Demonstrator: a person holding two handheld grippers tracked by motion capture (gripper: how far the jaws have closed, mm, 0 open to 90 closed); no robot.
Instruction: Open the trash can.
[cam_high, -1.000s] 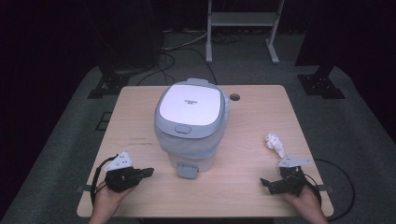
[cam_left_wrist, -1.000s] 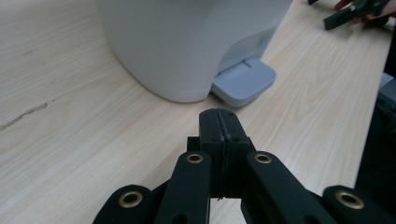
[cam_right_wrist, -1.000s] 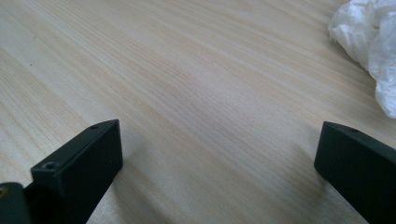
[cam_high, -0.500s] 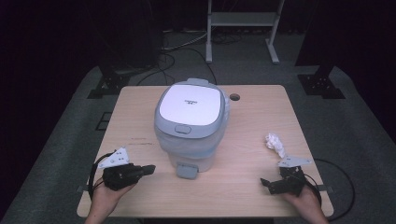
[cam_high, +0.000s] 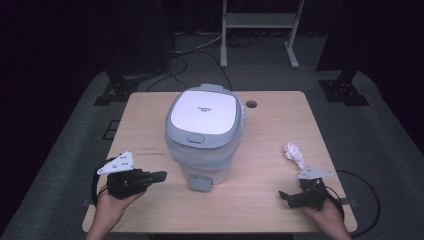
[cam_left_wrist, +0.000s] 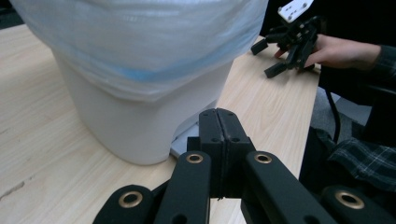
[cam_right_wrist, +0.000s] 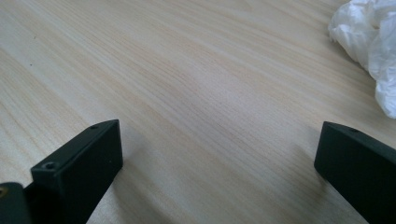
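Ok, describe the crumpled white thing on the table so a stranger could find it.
Start at the lidded white bin mid-table, then look toward the right gripper. The crumpled white tissue lies just beyond it, the only soft, wrinkled object there.

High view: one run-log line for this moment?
left tool: shut, empty, aimed at pedal bin | right tool: open, empty, low over table | crumpled tissue: on table, untouched | bin lid: closed
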